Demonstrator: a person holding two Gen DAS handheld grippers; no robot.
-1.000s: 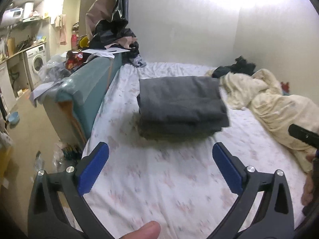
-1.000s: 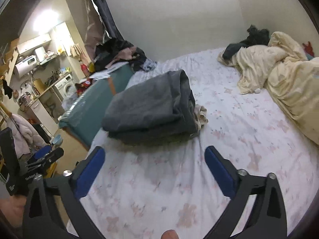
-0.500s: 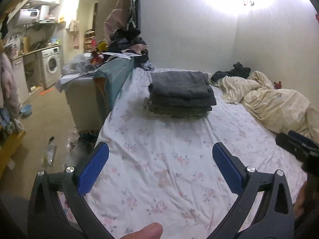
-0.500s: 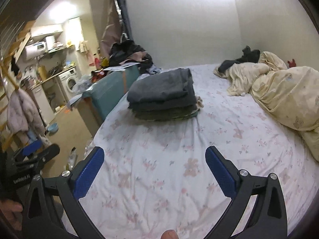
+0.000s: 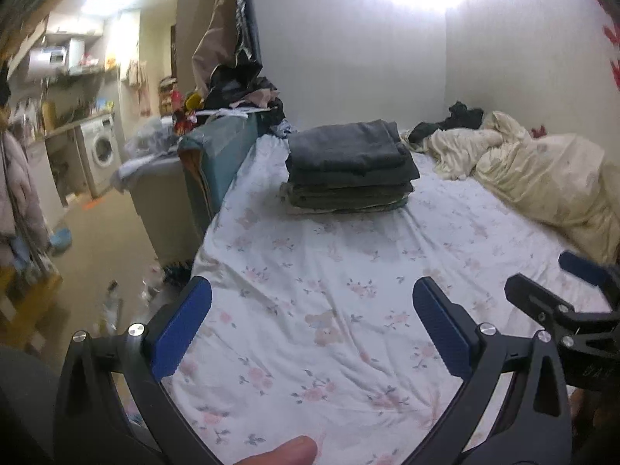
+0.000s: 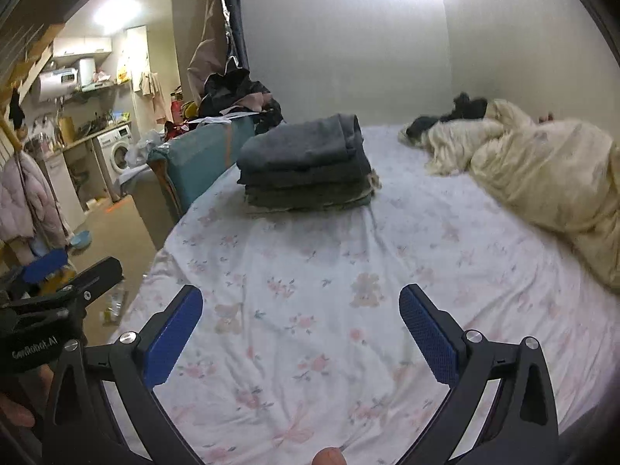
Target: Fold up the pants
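We take the stack of folded pants [image 5: 348, 170] as our landmark and read across from its left. Left of the stack, past the edge of the bed [image 5: 341, 302], stands a teal headboard-like panel [image 5: 217, 155], and further left a washing machine [image 5: 101, 151] in a blurred kitchen corner. Our left gripper [image 5: 312, 329] hangs well short of the stack, over the flowered sheet, its blue pads spread wide with nothing between them. The stack lies straight ahead of it, well apart, its long side running across our line of approach. Our right gripper [image 6: 300, 333] is likewise wide and empty; from it the stack [image 6: 306, 166] sits ahead and slightly left, with the rolled fold edges turned toward its right. We judge the two grippers about equally far from the stack, the left one squarer to it. Right of the stack lie a dark garment [image 5: 457, 120] and a crumpled cream duvet [image 5: 542, 178], touching one another.

The pants on top look already folded, so we judge this pair done. Whether the dark garment is another pair of pants we cannot tell; it is small and partly hidden by the duvet. The stack's lower layers are too blurred to count, and the sheet nearest us is cut off by the gripper frames.
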